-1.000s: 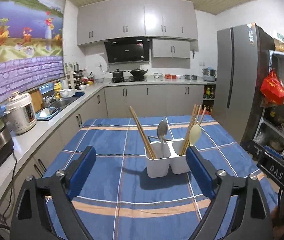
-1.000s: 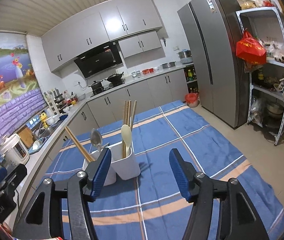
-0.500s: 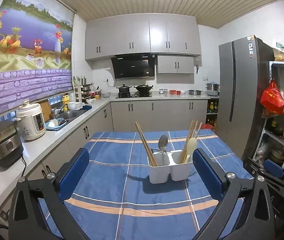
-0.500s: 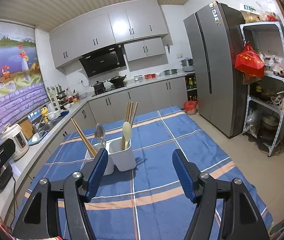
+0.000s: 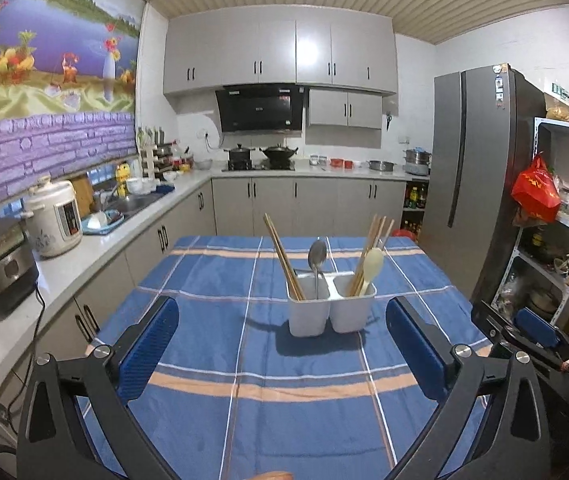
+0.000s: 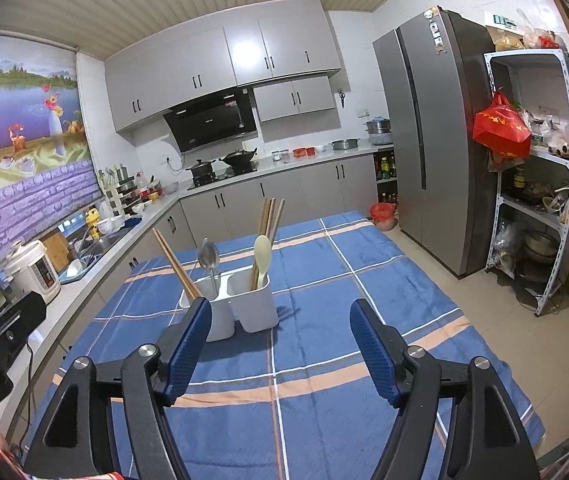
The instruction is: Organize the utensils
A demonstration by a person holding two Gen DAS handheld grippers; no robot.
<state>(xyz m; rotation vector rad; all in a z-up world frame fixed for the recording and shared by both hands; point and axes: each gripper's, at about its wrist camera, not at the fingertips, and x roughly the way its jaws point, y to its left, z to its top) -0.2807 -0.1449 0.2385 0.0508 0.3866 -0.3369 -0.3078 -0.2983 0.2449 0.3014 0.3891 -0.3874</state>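
Observation:
A white two-compartment utensil holder [image 5: 330,308] [image 6: 240,304] stands on the table with the blue plaid cloth [image 5: 244,344] [image 6: 324,280]. Its left compartment holds brown chopsticks [image 5: 282,256] [image 6: 174,264] and a metal spoon [image 5: 317,258] [image 6: 209,258]. Its right compartment holds lighter chopsticks [image 5: 372,240] [image 6: 270,216] and a cream spoon [image 5: 371,266] [image 6: 262,256]. My left gripper [image 5: 282,344] is open and empty, held back from the holder. My right gripper [image 6: 280,344] is open and empty, just in front of the holder.
A counter [image 5: 96,236] with a rice cooker [image 5: 54,216], a sink and dishes runs along the left. A grey fridge [image 5: 480,184] [image 6: 432,128] and a metal shelf [image 6: 532,184] with a red bag stand right of the table. The stove is at the back.
Both grippers have pulled back and risen away from the holder, which now looks smaller and farther. Both stay open. The utensils have not moved.

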